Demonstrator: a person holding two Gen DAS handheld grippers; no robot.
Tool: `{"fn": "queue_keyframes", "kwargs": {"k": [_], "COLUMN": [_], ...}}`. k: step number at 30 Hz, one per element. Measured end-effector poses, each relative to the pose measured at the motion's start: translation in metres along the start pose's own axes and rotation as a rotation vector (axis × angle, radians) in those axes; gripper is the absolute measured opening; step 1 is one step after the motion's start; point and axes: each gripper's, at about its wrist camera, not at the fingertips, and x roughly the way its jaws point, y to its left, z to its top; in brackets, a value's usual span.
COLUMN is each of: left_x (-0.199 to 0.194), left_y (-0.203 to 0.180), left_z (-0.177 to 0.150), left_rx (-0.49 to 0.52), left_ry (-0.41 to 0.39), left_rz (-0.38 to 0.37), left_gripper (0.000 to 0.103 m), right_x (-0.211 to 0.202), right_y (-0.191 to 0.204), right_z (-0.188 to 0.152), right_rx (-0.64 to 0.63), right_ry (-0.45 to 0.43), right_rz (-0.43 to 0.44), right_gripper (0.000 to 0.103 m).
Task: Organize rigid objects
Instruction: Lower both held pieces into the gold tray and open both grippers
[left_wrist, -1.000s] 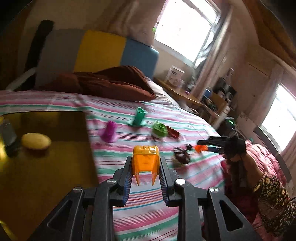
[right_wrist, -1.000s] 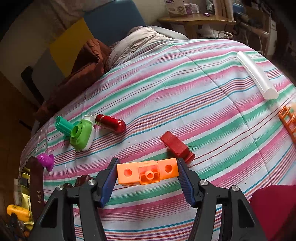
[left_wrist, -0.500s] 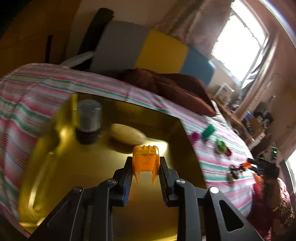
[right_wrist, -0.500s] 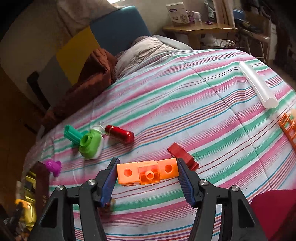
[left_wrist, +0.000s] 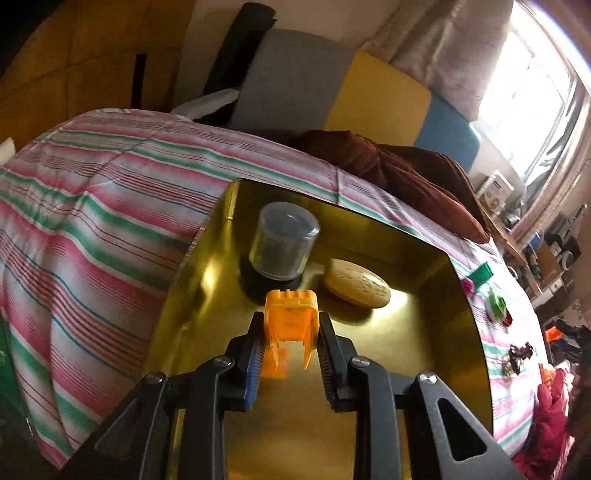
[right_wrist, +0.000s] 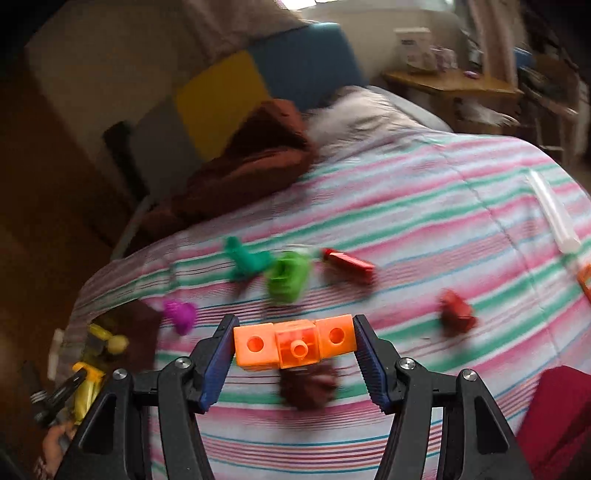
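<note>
My left gripper (left_wrist: 290, 354) is shut on a yellow-orange toy piece (left_wrist: 291, 319) and holds it over a shiny gold tray (left_wrist: 436, 354) on the striped bed. In the tray stand a clear plastic cup (left_wrist: 282, 240), upside down, and a tan oval piece (left_wrist: 356, 282). My right gripper (right_wrist: 295, 363) is shut on an orange block bar (right_wrist: 295, 345) above the bed. Below it lie a purple toy (right_wrist: 181, 314), a teal toy (right_wrist: 245, 260), a green toy (right_wrist: 288, 277), a red cylinder (right_wrist: 349, 264), a red block (right_wrist: 456, 310) and a dark brown piece (right_wrist: 308, 384).
A brown blanket (right_wrist: 251, 162) and grey, yellow and blue cushions (left_wrist: 373, 99) lie at the head of the bed. A clear tube (right_wrist: 552, 212) and an orange grid piece (right_wrist: 585, 277) are at the bed's right. A wooden side table (right_wrist: 454, 83) stands beyond.
My left gripper has swung left from over the bedspread to over the gold tray, closer to the cup, still holding the yellow-orange piece. My right gripper has moved left with the orange bar; its view is blurred.
</note>
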Motion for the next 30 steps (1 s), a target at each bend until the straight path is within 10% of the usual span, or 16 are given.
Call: {"fn": "queue_keyframes", "kwargs": {"k": [19, 30], "left_x": [-0.040, -0.076], "left_y": [0.021, 0.000], "left_z": [-0.023, -0.041], "left_rx": [-0.116, -0.094], "left_ry": [-0.062, -0.166], "left_rz": [0.030, 0.024], "left_gripper": [0.044, 0.047], "right_x": [0.062, 0.126], "right_y": [0.208, 0.297], "right_z": [-0.062, -0.094], "right_rx": [-0.283, -0.401], "right_ry": [0.211, 0.343], "right_rz": [0.305, 0.303], "right_gripper": [0.062, 0.062]}}
